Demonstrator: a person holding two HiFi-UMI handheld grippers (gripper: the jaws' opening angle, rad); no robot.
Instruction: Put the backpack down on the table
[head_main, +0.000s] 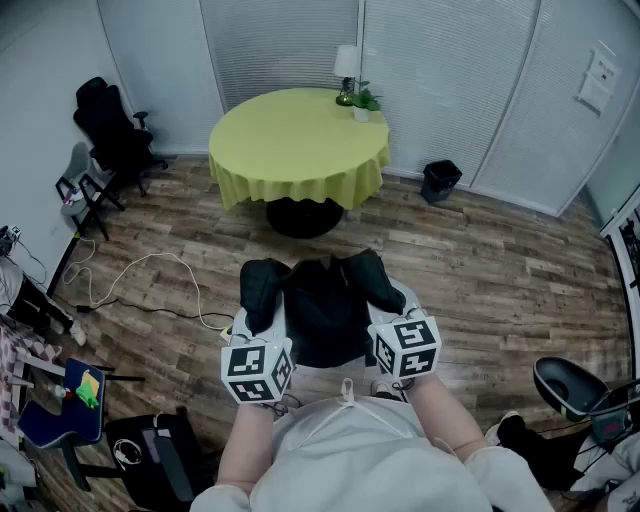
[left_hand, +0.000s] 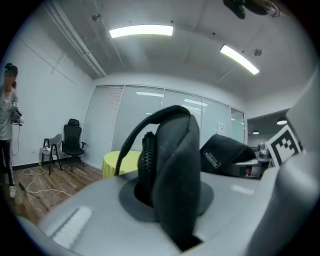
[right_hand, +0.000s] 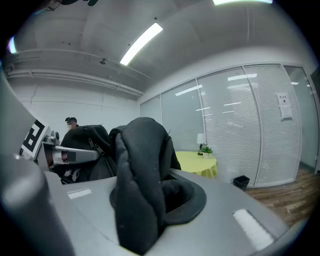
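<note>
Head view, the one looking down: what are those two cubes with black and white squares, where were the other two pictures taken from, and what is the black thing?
No robot: a person holds a hand tool in each hand, the left gripper and the right gripper; the cubes are part of them. The head view comes from a camera on the person's head; the other two from cameras riding on each gripper, looking along its fingers. Both grippers' fingers are shut on a black backpack, held off the floor. Ahead stands a table with a yellow-green cloth, a lamp and a plant on it.
</note>
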